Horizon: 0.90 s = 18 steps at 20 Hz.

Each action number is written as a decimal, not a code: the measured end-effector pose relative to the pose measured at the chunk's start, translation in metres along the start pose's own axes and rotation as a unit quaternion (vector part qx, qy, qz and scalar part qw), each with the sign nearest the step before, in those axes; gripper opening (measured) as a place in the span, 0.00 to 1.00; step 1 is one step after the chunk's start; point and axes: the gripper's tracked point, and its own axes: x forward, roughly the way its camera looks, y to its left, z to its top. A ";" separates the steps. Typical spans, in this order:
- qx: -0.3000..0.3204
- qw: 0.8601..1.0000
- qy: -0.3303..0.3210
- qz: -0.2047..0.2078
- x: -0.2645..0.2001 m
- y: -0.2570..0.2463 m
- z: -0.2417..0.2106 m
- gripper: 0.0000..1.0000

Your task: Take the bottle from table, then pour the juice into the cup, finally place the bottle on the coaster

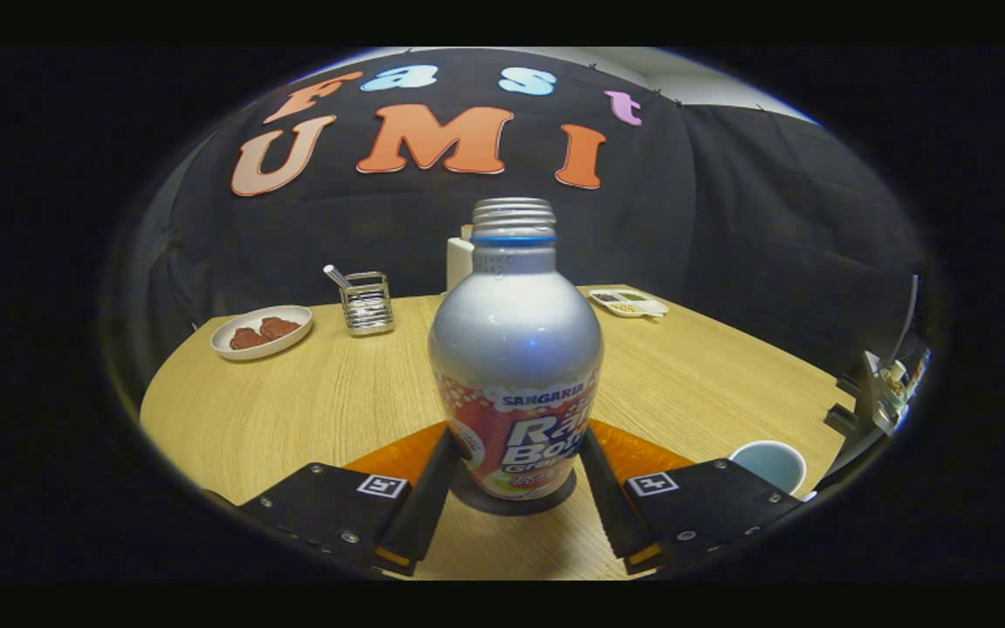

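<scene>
An uncapped bottle stands upright on a dark coaster on the wooden table, between the fingers of the gripper, which flank its lower body; whether they press on it is unclear. A pale cup sits just right of the fingers.

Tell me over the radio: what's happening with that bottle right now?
Hand-held gripper fingers flank the bottle, touching its sides. Bottle upright, uncapped, on a dark coaster over an orange mat. Cup off beside one finger; nothing in the way.
</scene>
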 end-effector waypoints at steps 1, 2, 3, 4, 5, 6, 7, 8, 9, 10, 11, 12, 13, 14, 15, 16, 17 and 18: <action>0.003 1.000 0.002 0.004 0.002 0.002 -0.003 0.77; 0.002 1.000 0.006 0.005 0.005 0.002 -0.007 0.77; -0.003 1.000 0.009 0.002 0.007 0.002 -0.010 0.77; -0.010 1.000 0.014 -0.002 0.008 0.000 -0.013 0.77; -0.010 1.000 0.014 -0.002 0.009 -0.001 -0.014 0.77; -0.006 1.000 0.011 -0.001 0.008 -0.001 -0.012 0.78; 0.002 1.000 0.013 0.002 0.007 -0.001 -0.013 0.78; 0.008 1.000 0.015 0.005 0.006 0.001 -0.014 0.78; 0.009 1.000 0.012 0.005 0.004 0.001 -0.014 0.78; 0.008 1.000 0.012 0.006 0.004 0.001 -0.016 0.79; 0.008 1.000 0.012 0.006 0.003 0.002 -0.016 0.79; 0.008 1.000 0.013 0.006 0.003 0.000 -0.017 0.80; 0.009 1.000 0.014 0.006 0.002 0.000 -0.018 0.80; 0.009 1.000 0.017 0.006 0.001 -0.001 -0.020 0.80; 0.008 1.000 0.018 0.009 0.000 0.000 -0.020 0.81; 0.007 1.000 0.017 0.015 -0.002 0.001 -0.020 0.86; 0.006 1.000 0.015 0.020 -0.006 0.002 -0.019 0.89; 0.005 1.000 0.013 0.023 -0.009 0.003 -0.018 0.92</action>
